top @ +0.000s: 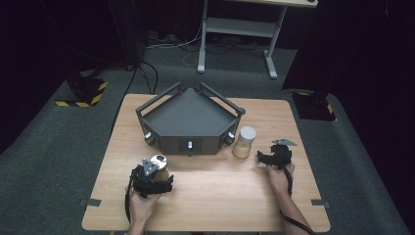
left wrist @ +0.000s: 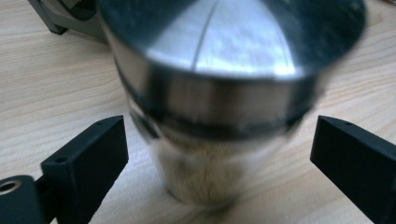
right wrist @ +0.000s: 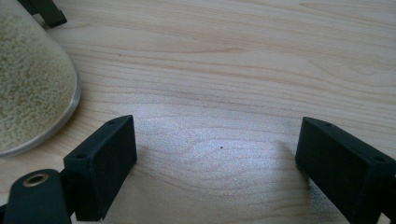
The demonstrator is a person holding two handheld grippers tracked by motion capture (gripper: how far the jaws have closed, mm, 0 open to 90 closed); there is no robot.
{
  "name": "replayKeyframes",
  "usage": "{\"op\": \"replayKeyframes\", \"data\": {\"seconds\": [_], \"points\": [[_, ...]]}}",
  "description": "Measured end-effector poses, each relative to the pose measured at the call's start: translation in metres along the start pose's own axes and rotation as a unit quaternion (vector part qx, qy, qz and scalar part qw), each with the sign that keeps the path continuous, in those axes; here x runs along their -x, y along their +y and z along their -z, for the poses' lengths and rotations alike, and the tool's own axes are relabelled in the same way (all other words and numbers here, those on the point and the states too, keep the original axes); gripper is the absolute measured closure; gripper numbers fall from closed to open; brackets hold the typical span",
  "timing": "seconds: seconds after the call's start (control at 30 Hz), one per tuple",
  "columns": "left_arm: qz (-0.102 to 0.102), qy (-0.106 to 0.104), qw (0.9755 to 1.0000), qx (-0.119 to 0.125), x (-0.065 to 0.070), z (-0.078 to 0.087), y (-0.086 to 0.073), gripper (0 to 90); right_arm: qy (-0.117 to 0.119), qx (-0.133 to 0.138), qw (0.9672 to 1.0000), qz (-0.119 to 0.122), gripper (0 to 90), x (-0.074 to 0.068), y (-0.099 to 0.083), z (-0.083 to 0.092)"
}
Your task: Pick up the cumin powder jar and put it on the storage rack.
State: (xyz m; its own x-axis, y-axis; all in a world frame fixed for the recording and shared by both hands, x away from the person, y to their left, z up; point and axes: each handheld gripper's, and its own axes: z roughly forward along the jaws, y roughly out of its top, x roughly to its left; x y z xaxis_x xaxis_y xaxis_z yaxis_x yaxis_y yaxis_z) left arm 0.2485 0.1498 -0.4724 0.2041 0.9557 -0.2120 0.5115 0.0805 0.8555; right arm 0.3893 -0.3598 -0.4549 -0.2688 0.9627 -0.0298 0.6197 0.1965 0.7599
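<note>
Dark curtains and grey carpet surround a light wooden table [top: 210, 191], with the legs of a pale desk standing behind it. At the far middle of the table sits a dark grey wedge-shaped tray [top: 188, 122] with knobs along its front face.

Near the front left corner, the left gripper [top: 157, 185] is held in a hand, right at a small glass jar with a shiny metal lid [top: 159, 161]. In the left gripper view that jar [left wrist: 219, 93] stands upright on the wood between the two black jaws, which sit wide on either side of it with a clear gap to the glass, so nothing is gripped.

On the right, the right gripper [top: 266, 157] rests low over the table, held by the other hand, just beside a second jar with a pale lid and sandy grains inside [top: 244, 142], which stands at the tray's front right corner. In the right gripper view its jaws stand wide apart over bare wood, with the grain-filled jar [right wrist: 28, 84] off to the left of them, not touching
</note>
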Motion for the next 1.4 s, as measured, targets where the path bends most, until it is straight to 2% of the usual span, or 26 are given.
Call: {"op": "replayKeyframes", "data": {"seconds": [0.03, 0.13, 0.53, 0.57, 0.67, 0.7, 0.8, 0.83, 0.87, 1.07, 1.1, 1.23, 1.33, 1.4], "points": [[-0.104, -0.005, 0.9908, -0.087, -0.013, 0.007, 0.030, 5.7, 0.000, 0.000, 1.0000, 0.000, 11.8, 0.000, 0.000, 0.000], [-0.096, -0.005, 0.9917, -0.086, -0.014, 0.003, 0.032, 7.8, 0.000, 0.000, 1.0000, 0.000, 11.8, 0.000, 0.000, 0.000], [-0.090, 0.014, 0.9922, -0.085, -0.003, -0.006, 0.033, 19.1, 0.001, 0.001, 1.0000, 0.003, 11.8, 0.001, 0.000, 0.000], [-0.082, 0.019, 0.9940, -0.070, 0.000, -0.008, 0.028, 20.4, 0.001, 0.001, 1.0000, 0.003, 11.8, 0.001, 0.000, 0.000], [-0.083, 0.027, 0.9939, -0.068, 0.002, -0.009, 0.028, 25.4, 0.001, 0.001, 1.0000, 0.003, 11.8, 0.001, 0.000, 0.000], [-0.090, 0.028, 0.9924, -0.079, 0.001, -0.006, 0.032, 26.5, 0.001, 0.001, 1.0000, 0.003, 11.8, 0.001, 0.000, 0.000], [-0.091, 0.029, 0.9924, -0.077, 0.001, -0.006, 0.031, 29.2, 0.001, 0.001, 1.0000, 0.003, 11.8, 0.001, 0.000, 0.000], [0.024, 0.046, 0.9985, 0.017, 0.018, -0.018, 0.002, 30.6, 0.001, 0.001, 1.0000, 0.003, 11.8, 0.001, 0.000, 0.000], [0.068, 0.037, 0.9954, 0.056, 0.023, -0.024, -0.009, 30.7, 0.001, 0.001, 1.0000, 0.003, 11.8, 0.001, 0.000, 0.000], [0.063, 0.039, 0.9954, 0.061, 0.025, -0.024, -0.011, 31.3, 0.001, 0.000, 1.0000, 0.002, 11.8, 0.000, 0.000, 0.000], [-0.097, 0.033, 0.9922, -0.071, 0.003, -0.005, 0.028, 31.4, 0.001, 0.001, 1.0000, 0.003, 11.8, 0.001, 0.000, 0.000], [-0.101, 0.028, 0.9918, -0.072, 0.003, -0.005, 0.029, 31.5, 0.001, 0.001, 1.0000, 0.003, 11.8, 0.001, 0.000, 0.000], [-0.112, 0.018, 0.9903, -0.080, 0.004, -0.006, 0.034, 31.5, 0.001, 0.001, 1.0000, 0.003, 11.8, 0.001, 0.000, 0.000], [-0.113, 0.014, 0.9902, -0.081, 0.004, -0.005, 0.036, 31.6, 0.001, 0.001, 1.0000, 0.003, 11.8, 0.001, 0.000, 0.000]]}}
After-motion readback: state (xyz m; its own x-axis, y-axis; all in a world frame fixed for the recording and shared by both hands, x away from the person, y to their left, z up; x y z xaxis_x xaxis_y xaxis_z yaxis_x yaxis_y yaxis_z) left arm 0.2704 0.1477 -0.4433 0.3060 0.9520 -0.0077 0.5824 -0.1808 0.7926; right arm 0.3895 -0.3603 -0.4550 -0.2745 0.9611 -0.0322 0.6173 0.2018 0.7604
